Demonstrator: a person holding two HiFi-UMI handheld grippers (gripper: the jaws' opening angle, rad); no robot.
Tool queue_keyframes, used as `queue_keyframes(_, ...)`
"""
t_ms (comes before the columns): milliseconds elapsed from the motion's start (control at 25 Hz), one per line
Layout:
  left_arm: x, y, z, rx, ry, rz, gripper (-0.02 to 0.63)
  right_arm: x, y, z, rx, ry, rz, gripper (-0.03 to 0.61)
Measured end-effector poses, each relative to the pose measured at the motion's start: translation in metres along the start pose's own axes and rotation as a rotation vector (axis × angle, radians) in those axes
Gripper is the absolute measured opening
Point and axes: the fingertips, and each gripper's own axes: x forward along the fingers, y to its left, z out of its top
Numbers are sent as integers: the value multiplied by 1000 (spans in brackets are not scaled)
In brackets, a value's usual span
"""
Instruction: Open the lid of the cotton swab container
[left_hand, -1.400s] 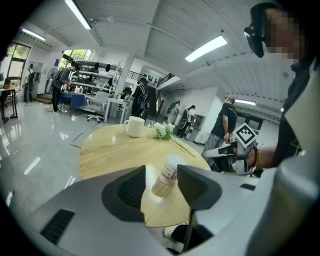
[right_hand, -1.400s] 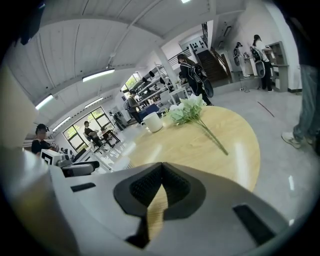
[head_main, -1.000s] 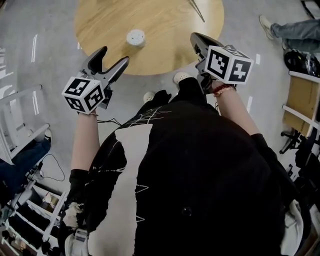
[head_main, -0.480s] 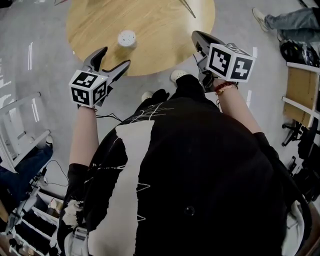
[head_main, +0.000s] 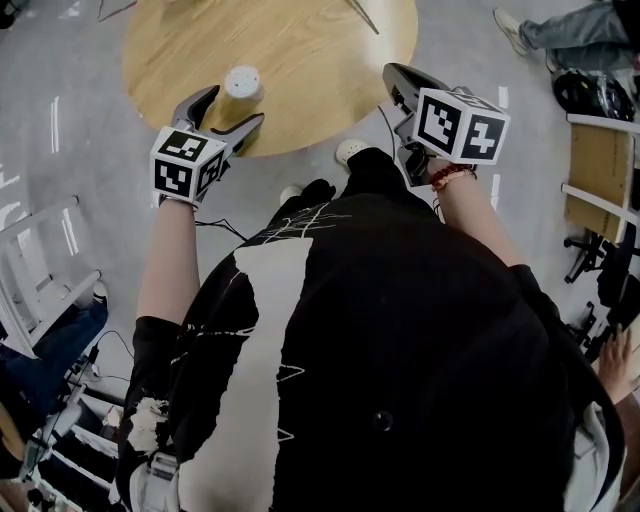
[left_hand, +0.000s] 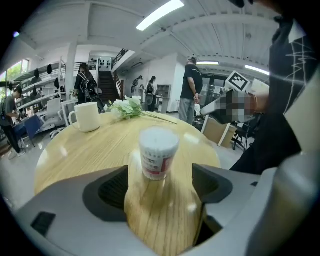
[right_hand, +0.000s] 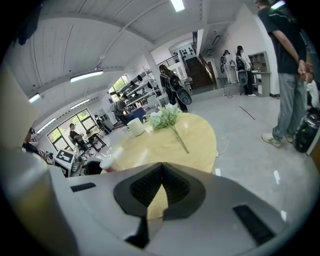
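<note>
Two grippers hang over the near rim of the table (head_main: 320, 60). The left gripper's (head_main: 230, 108) jaws have just been opening and stand wide, with nothing between the pads. The container (head_main: 242, 82) stands upright, lid on, just past their tips at 12 o'clock, near the table's 7 o'clock edge. The right gripper (head_main: 392, 75), jaws pressed together and empty, sits at the 4 o'clock edge.

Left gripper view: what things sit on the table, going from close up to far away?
cotton swab container → white mug → white flowers
</note>
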Motion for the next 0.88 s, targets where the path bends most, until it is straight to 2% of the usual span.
queue_keyframes(120,5,1,3,54,17,-9,403,-4,-3,-1,1,0,-8,5)
queue_keyframes(400,14,6,6,120,25,-26,402,-6,-7,-3,2,1,-21,5)
queue_keyframes(560,17,8,20,154,-22,-43,396,-6,-10,-5,6,3,-28,5)
queue_keyframes(640,18,7,23,169,-36,-62,377,-7,-11,-4,4,-2,-36,5)
queue_keyframes(760,18,7,20,201,-23,-78,316,-8,-10,-5,5,-1,-38,5)
queue_keyframes(880,18,10,19,190,-25,-86,313,-8,-10,-4,9,-3,-40,5)
